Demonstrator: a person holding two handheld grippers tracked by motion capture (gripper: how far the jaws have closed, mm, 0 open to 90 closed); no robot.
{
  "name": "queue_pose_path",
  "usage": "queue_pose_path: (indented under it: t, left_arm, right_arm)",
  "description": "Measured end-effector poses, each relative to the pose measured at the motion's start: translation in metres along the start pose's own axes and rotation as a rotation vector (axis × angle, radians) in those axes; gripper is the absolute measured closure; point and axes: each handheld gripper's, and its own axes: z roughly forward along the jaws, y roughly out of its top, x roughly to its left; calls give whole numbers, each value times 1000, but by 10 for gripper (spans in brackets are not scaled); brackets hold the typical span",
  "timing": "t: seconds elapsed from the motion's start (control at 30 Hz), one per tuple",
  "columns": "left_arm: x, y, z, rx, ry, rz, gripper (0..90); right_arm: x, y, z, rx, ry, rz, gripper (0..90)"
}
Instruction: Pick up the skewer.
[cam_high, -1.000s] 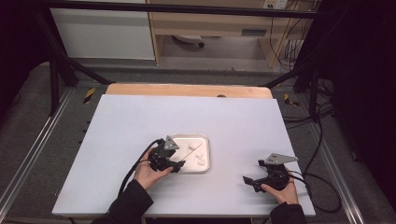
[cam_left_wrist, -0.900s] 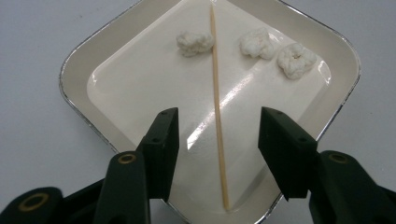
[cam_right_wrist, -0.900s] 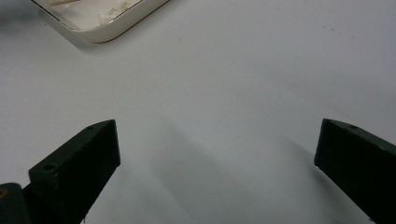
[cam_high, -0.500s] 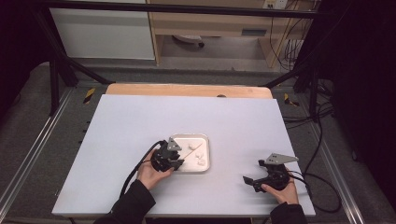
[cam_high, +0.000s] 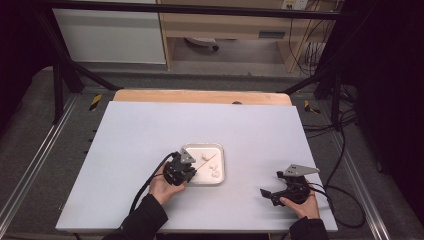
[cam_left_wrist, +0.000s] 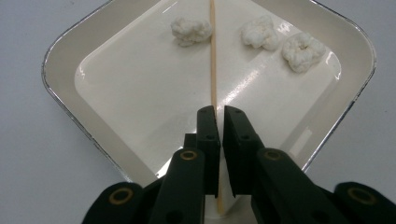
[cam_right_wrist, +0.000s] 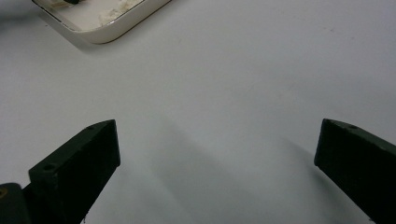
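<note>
A: What is gripped by the left tongs (cam_left_wrist: 215, 112)?

B: One thin wooden stick (cam_left_wrist: 213, 56) is pinched between the jaws, over the white tray (cam_left_wrist: 65, 70).

A: And the right tongs (cam_right_wrist: 217, 149)?

B: They are spread wide over bare table (cam_right_wrist: 243, 65), nothing held, well apart from the tray.

A: What is counted in the tray?

B: Three white lumps (cam_left_wrist: 190, 31), one left of the stick, two right.

Your white bench (cam_high: 150, 135) ends in a wooden strip (cam_high: 200, 96) along its far edge; beyond it you see a wooden shelf unit (cam_high: 240, 30), and black cables (cam_high: 345, 125) trail down the right side
</note>
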Motion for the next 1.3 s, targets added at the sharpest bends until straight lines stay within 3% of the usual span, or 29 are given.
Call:
queue_pose_path:
  t: [0.57, 0.87, 1.3]
  left_arm:
    - [3, -6, -2, -46, -1, -39, 883]
    - [2, -5, -14, -113, -15, -35, 884]
    - [2, -7, -31, -149, -36, -19, 884]
  right_arm:
    - [0, 0, 0, 0, 1, 0, 7]
    - [0, 0, 0, 0, 0, 1, 7]
    - [0, 1, 1, -5, -7, -9, 7]
